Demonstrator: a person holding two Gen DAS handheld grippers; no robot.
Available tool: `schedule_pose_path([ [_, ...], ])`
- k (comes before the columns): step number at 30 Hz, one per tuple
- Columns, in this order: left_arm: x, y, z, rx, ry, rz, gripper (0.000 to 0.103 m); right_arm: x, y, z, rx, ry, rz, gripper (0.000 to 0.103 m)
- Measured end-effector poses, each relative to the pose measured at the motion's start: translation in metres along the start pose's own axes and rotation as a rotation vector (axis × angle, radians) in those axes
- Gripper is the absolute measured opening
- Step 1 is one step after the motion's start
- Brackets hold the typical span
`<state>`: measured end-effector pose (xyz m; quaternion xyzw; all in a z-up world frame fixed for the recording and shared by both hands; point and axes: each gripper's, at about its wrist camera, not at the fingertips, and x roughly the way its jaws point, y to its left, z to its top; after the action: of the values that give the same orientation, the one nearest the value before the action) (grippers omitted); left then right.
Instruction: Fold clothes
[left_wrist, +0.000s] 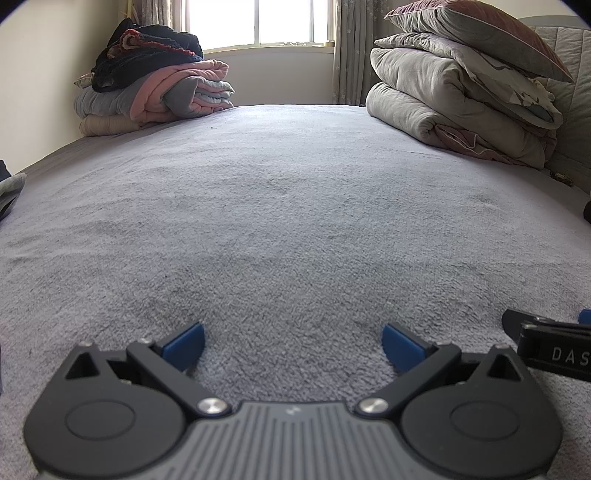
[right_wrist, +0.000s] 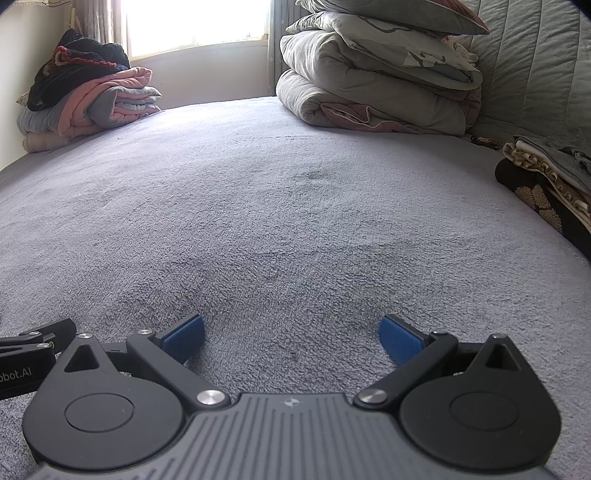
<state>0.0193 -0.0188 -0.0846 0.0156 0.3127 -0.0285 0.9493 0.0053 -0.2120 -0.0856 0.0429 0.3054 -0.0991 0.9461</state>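
Observation:
Both grippers rest low on a grey fleece bed cover (left_wrist: 288, 206), side by side. My left gripper (left_wrist: 293, 345) stands open, blue pads wide apart, nothing between them. My right gripper (right_wrist: 291, 338) is open too and holds nothing; its body shows at the right edge of the left wrist view. A folded stack of clothes (right_wrist: 546, 173), grey, cream and dark patterned, lies at the bed's right edge. A bit of grey and dark cloth (left_wrist: 9, 188) pokes in at the left edge. No garment lies between the fingers of either gripper.
A pile of pink, grey and dark blankets (left_wrist: 155, 85) sits at the far left corner. Rolled grey quilts with a pillow on top (left_wrist: 465, 85) stand at the far right by a quilted headboard (right_wrist: 535, 66). A bright window (left_wrist: 258, 22) is behind.

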Motion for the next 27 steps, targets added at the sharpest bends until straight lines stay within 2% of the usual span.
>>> schedule_pose_path([
  [27,0.0027,-0.0052,0.0010,0.011,0.001,0.020,0.103,-0.0004,0.0023,0.0007,-0.009,0.000,-0.007,0.103],
])
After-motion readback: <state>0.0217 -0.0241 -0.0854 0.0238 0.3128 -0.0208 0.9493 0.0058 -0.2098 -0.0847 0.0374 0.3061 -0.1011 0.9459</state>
